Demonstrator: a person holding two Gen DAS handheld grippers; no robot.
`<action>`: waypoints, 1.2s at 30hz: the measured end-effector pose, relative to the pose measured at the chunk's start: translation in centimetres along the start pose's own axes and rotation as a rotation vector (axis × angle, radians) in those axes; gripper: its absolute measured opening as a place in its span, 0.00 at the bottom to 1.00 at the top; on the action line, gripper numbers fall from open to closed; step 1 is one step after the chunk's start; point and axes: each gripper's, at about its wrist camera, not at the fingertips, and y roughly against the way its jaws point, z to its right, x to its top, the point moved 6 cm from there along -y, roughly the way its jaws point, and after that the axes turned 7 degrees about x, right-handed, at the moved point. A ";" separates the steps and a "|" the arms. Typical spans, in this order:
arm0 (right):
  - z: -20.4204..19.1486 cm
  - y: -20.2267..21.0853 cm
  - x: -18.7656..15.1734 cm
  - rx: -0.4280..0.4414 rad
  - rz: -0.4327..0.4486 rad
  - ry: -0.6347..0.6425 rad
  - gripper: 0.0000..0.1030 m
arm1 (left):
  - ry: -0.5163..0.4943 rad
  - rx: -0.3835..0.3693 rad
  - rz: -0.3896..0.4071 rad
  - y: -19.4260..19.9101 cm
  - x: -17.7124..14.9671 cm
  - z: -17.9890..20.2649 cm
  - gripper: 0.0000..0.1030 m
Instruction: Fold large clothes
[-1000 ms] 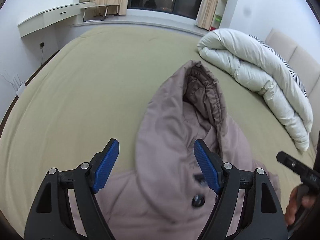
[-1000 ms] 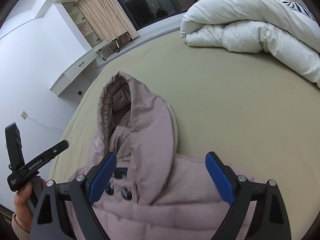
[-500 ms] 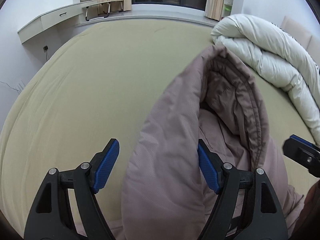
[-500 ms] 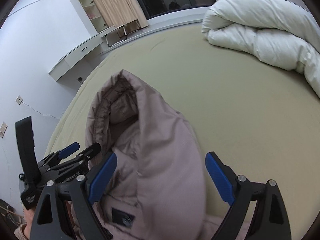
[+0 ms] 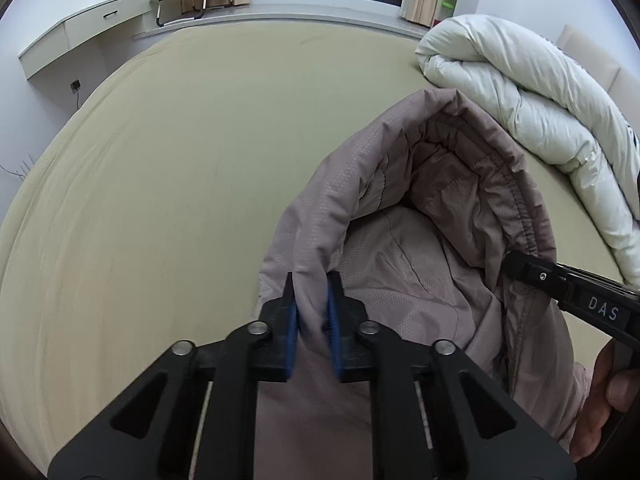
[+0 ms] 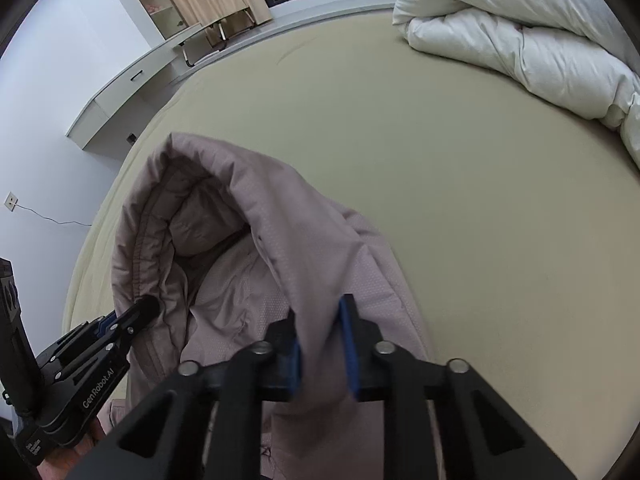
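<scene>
Your left gripper (image 5: 311, 312) points steeply down; its jaws have just been closing, and the blue pads (image 5: 291, 330) now pinch a fold of the jacket hood (image 5: 400, 248) between them; the cloth rises just beyond the fingertips. Your right gripper (image 6: 320, 330) tilts down likewise; its jaws have just been closing too, and a fold of the hood's other side sits clamped between its pads (image 6: 349, 344). Each gripper shows at the edge of the other's view, tips against the hood rim; your right hand (image 5: 608, 396) wraps its handle, lower right of the left fingers.
</scene>
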 end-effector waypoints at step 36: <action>3.5 23.1 -32.2 0.050 0.158 -0.058 0.61 | 0.169 -0.180 0.011 25.2 -31.8 -5.7 0.07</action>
